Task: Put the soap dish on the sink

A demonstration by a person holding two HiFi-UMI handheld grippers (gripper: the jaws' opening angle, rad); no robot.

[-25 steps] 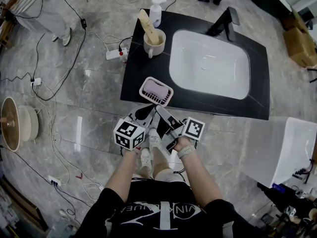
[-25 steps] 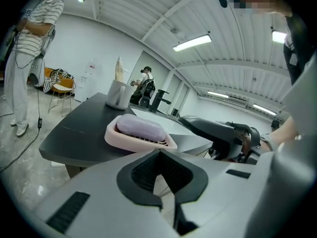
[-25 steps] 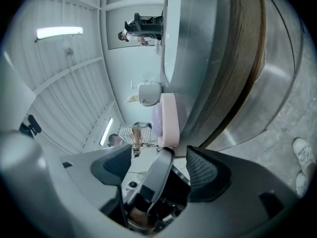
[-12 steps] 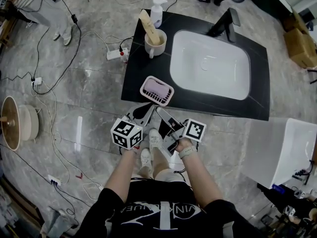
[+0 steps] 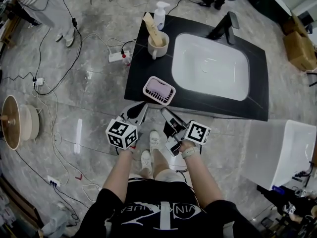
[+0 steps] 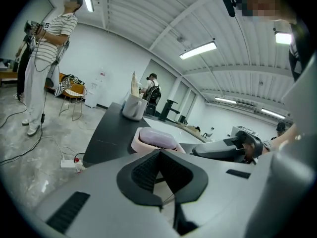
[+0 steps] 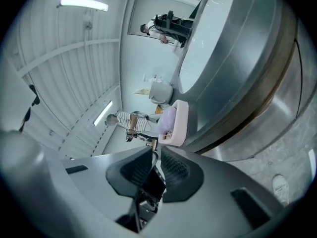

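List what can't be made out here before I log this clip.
Soap dish: near wall hidden by the left gripper, left gripper view.
Pump bottle: label too small, head view.
Pale stick in the cup: too small to identify, head view.
White tub: cut off by the right edge, head view.

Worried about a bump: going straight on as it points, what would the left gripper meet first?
Probably the pink soap dish on the black counter, straight ahead of the left gripper; depth is unclear.
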